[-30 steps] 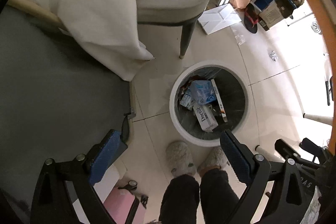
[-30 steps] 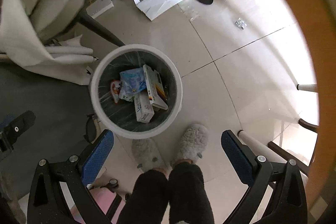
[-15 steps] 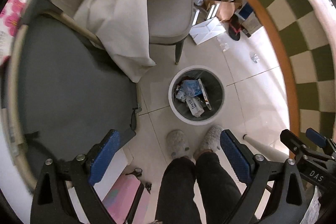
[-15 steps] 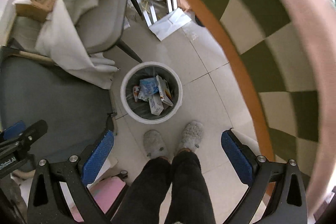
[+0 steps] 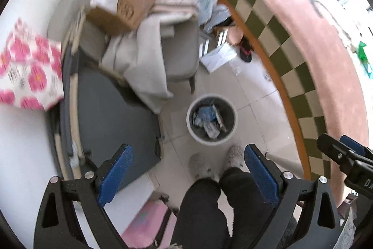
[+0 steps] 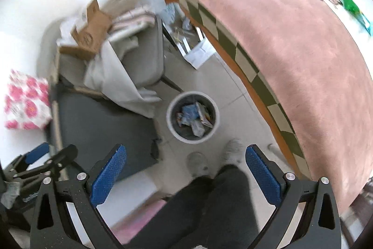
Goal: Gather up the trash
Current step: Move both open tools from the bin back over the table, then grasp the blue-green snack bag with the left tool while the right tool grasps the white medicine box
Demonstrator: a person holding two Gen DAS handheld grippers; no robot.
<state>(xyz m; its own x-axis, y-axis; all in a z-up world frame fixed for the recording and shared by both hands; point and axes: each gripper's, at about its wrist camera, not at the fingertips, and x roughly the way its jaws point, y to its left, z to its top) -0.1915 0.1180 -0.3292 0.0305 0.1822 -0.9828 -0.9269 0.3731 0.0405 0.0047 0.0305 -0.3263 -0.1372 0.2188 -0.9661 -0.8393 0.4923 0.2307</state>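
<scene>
Both hand-held grippers are high above the floor, looking down. Left hand-held gripper [image 5: 187, 170]: blue-padded fingers spread wide, nothing btwn them. Right hand-held gripper [image 6: 185, 170]: same, wide apart & empty. Round white-rimmed trash bin w/ dark liner [image 5: 211, 120] stands on the pale tiled floor [image 5: 253, 95], just ahead of the person's fuzzy grey slippers [image 5: 232, 155]. Inside it: blue plastic wrapper [image 6: 189, 111], small cartons & packets. Grey upholstered chair [image 5: 184, 48] draped w/ white cloth is behind the bin, brown cardboard box [image 5: 126, 11] on top. Pink-topped counter w/ green-and-cream checked edge [image 6: 291, 43] is to the right. Views blurred.
</scene>
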